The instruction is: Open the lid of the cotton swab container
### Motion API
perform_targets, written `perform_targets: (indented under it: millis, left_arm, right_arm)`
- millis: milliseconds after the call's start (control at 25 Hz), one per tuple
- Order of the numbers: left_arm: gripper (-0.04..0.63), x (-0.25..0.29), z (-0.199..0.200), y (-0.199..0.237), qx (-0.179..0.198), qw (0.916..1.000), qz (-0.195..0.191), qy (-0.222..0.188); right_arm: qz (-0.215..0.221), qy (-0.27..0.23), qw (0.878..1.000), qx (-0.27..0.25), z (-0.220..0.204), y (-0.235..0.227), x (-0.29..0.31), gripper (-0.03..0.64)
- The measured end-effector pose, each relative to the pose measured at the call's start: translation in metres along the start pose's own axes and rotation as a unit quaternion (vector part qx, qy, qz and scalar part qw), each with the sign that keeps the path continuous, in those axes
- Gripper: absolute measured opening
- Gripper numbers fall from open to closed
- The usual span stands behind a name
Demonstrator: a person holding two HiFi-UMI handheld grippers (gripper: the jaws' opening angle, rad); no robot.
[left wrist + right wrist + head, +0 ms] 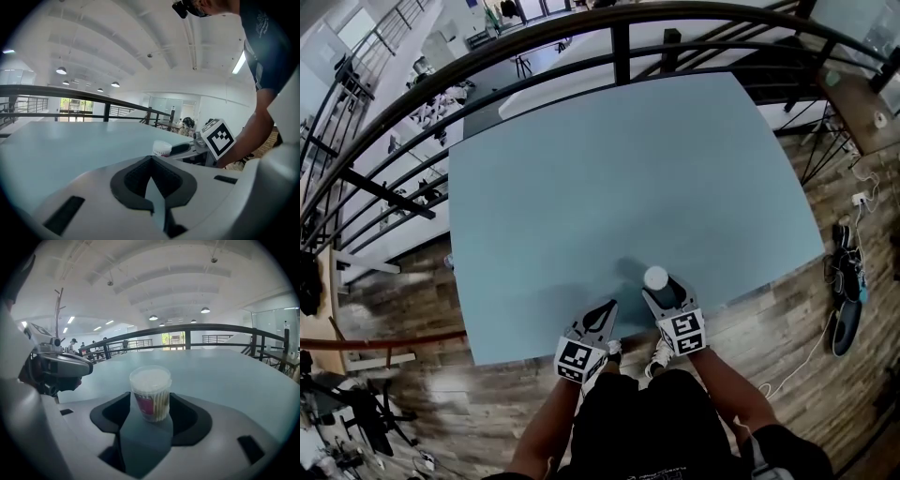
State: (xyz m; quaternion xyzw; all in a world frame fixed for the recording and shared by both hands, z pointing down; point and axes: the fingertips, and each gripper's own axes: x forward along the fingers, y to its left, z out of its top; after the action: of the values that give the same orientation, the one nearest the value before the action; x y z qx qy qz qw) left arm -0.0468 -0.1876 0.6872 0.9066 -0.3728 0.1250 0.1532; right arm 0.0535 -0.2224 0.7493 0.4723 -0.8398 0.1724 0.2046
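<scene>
1. Nearest the camera, the person's left gripper point(608, 307) pointed out over the near edge of the wide pale blue table point(628, 169). Its fingers point(131, 178) were clenched together with nothing between them.
2. Just to its right, the right gripper point(658, 286) reached slightly further onto the table. Its fingers point(112, 416) were spread to their widest, one on each side of the task's thing, and did not visibly press on it.
3. That thing, a small clear plastic cylinder of cotton swabs point(151, 392) with a red label, stood upright on the table near the front edge, between the right fingers. Its long axis was vertical and its round white lid point(150, 376) was on, facing up.
4. From the left gripper, the container lay ahead and to the right, near but apart. The right hand was plainly the nearer one.
5. Judging from this, the lid could only come off upward. The right fingers probably had to close on the tub's wall to steady it, and the left would have to cross rightward to the lid.
6. Beyond, the table lay bare up to a dark curved metal railing point(619, 37).
</scene>
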Motion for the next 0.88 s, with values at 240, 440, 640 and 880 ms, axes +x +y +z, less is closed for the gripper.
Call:
perform_targets:
  millis: [240, 440, 640, 880]
  left_arm:
    - [0.008, -0.007, -0.005, 0.008, -0.007, 0.9998, 0.014, 0.009]
    - [0.008, -0.01, -0.004, 0.017, -0.015, 0.9997, 0.021, 0.002]
    - [0.008, -0.012, -0.006, 0.02, -0.02, 0.9996, 0.018, 0.004]
    - [0.008, -0.008, 0.006, 0.02, -0.035, 0.9992, 0.017, -0.007]
  right_arm:
    - [-0.015, -0.002, 1.0, -0.006, 0.003, 0.002, 0.001, 0.255]
    - [-0.023, 0.001, 1.0, -0.006, 0.004, -0.001, 0.006, 0.255]
    - [-0.022, 0.004, 1.0, -0.012, 0.005, 0.001, 0.008, 0.25]
    - [-0.013, 0.003, 1.0, -0.016, 0.003, -0.001, 0.009, 0.245]
